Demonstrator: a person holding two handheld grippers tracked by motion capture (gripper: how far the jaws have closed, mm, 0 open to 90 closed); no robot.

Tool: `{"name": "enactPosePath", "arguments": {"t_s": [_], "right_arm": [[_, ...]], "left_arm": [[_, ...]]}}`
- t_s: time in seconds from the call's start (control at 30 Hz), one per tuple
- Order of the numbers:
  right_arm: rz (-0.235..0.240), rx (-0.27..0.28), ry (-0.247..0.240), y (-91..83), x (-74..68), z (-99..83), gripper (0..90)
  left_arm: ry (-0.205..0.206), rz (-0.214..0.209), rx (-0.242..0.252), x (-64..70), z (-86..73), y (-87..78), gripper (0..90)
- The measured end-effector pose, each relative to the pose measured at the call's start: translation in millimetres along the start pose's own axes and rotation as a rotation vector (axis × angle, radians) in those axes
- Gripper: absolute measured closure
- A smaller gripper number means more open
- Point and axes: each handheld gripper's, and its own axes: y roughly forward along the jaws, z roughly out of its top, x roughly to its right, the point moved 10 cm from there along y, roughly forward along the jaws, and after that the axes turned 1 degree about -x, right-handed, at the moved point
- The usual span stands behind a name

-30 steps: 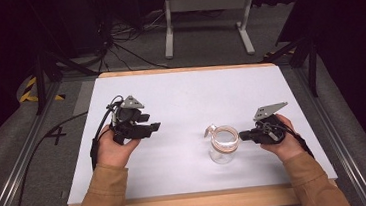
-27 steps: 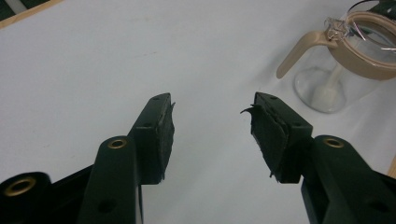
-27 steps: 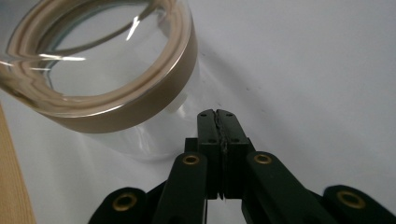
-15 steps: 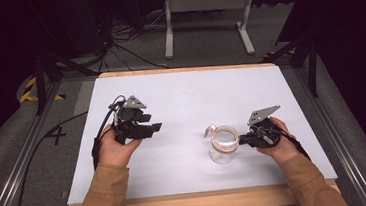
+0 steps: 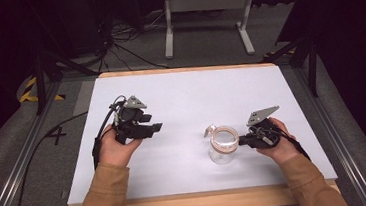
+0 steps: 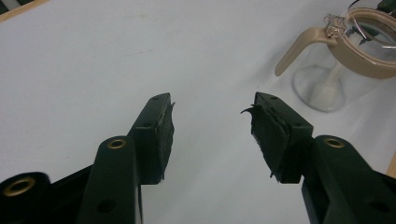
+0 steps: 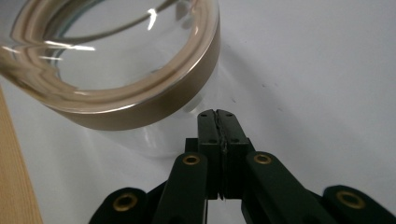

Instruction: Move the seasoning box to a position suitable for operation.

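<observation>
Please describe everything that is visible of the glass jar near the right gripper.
The clear glass jar with a beige band around its mouth stands upright on the white table cover, near its front edge. A beige lever clasp with a wire sticks out from the band. The shut right gripper is at its side; contact is unclear.
</observation>
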Motion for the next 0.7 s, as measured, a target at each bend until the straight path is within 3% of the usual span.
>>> {"name": "enactPosePath", "arguments": {"t_s": [0.43, 0.7], "right_arm": [[0.020, -0.020, -0.030, 2.0, -15.5, -0.1, 89.3], [0.031, -0.035, -0.055, 6.8, -27.5, -0.7, 89.3]], "left_arm": [[-0.001, -0.020, 0.008, 2.2, 4.6, 6.2, 48.4], [0.020, -0.030, -0.008, 4.0, 7.3, 10.4, 48.8]]}}
